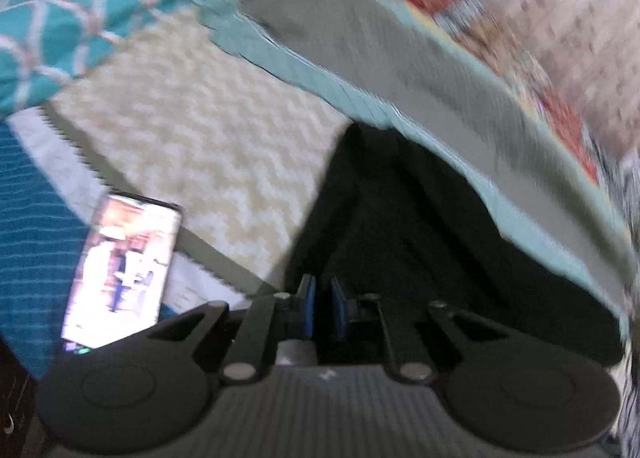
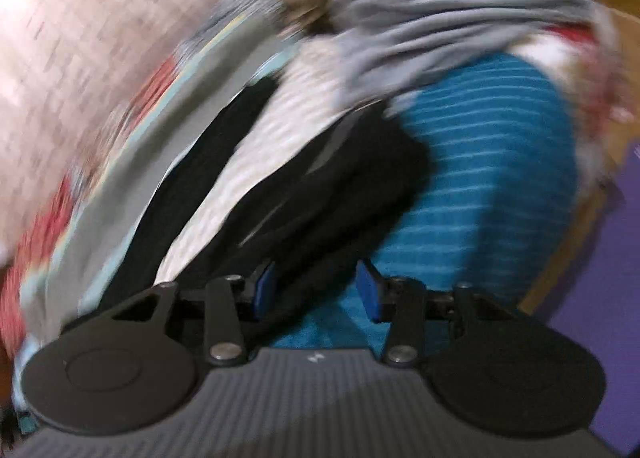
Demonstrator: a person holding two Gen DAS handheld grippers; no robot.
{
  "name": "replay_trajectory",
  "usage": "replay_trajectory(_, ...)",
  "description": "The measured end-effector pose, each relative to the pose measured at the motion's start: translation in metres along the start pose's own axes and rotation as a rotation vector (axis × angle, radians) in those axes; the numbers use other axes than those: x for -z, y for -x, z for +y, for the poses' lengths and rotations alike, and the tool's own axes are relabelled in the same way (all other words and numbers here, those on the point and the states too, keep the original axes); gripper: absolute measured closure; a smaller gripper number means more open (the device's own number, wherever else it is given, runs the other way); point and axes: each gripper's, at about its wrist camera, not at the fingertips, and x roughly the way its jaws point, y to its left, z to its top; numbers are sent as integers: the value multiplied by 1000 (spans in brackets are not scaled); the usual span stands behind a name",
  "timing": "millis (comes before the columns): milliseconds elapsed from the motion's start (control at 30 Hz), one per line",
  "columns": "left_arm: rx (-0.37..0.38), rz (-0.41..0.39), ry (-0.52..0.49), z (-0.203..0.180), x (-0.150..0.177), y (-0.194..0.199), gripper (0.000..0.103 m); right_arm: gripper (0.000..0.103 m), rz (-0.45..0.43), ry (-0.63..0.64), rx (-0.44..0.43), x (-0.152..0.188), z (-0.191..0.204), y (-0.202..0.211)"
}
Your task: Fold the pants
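Blur smears both views, so fine detail is lost. From the left wrist, the left gripper [image 1: 323,308] has its blue pads [image 1: 308,310] pressed nearly together, with only a thin slit between them; whether any cloth is caught there I cannot tell. Just ahead of it the black pants [image 1: 420,226] lie in dark folds on the cream zigzag bedspread [image 1: 200,146], partly under a pale teal and grey cloth [image 1: 380,70]. A lit phone [image 1: 124,266] rests to the left, beside a teal striped cloth [image 1: 36,250] and below a teal lattice pillow [image 1: 80,6].

From the right wrist, the right gripper [image 2: 316,290] stands about half spread. A thick fold of the black pants [image 2: 320,194] runs between its pads, lying against the left pad [image 2: 264,286], while the right pad [image 2: 370,292] stands apart from it. A grey garment [image 2: 440,14] is heaped beyond.
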Motion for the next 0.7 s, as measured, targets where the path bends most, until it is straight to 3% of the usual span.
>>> replay_trajectory(167, -19, 14, 40, 11, 4, 12, 93, 55, -58, -98, -21, -13, -20, -4)
replay_trajectory(267, -13, 49, 57, 10, 11, 4, 84, 55, -48, -121, -16, -14, -24, -22)
replay_trajectory(333, 28, 80, 78, 10, 14, -5, 54, 55, -38, -147, -22, -16, -30, -28)
replay_trajectory(367, 46, 94, 75, 8, 17, -11, 56, 62, -33, -154, -36, -17, -30, -30)
replay_trajectory(400, 44, 111, 61, 4, 20, -17, 72, 89, -25, -155, -60, -18, -30, -32)
replay_trajectory(433, 36, 127, 42, 0, 23, -25, 101, 97, -13, -155, -80, -20, -28, -33)
replay_trajectory(533, 13, 118, 40, -5, 26, -32, 101, 97, -100, -126, -113, -29, -13, -11)
replay_trajectory(700, -6, 23, 63, 2, 18, -10, 101, 98, -244, -60, -212, -52, 32, 57)
